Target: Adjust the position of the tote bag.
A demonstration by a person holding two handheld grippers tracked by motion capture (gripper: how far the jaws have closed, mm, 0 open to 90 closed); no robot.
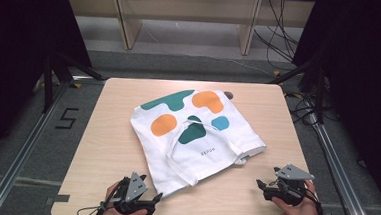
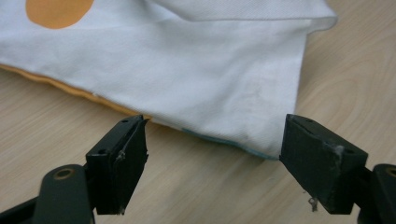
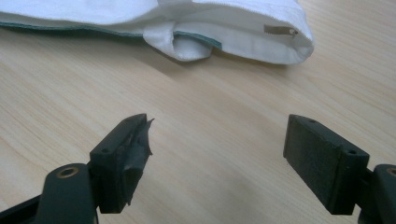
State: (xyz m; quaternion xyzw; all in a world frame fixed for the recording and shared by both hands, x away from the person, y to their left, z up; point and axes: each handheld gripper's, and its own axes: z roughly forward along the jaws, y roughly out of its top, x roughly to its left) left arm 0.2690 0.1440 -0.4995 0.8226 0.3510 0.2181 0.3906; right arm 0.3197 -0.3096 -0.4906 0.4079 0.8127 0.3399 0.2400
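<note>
We see a white tote bag lying flat on the light wooden table, roughly in the middle and turned at an angle. Its upper face carries orange, dark green and blue blobs, with a small line of print below them that is too small for us to read. Two white straps lie loosely across the bag's near half, one of them running down toward the near corner.

The left gripper sits low at the near edge of the table, held in the person's left hand, and points toward the bag's near corner. In the left gripper view its jaws stand wide apart with nothing between them; the bag's corner lies just beyond the tips, and a thin orange and teal edge shows under the white cloth where it meets the table.

The right gripper is at the near right of the table, held in the person's right hand, and points left toward the bag's right side. In the right gripper view we see its jaws also spread wide and empty, over bare wood. The bag's folded edge lies farther off here, clearly apart from the jaws, with a small tag showing at its hem.

Beyond the table we see a grey floor, wooden furniture legs and some loose cables.
</note>
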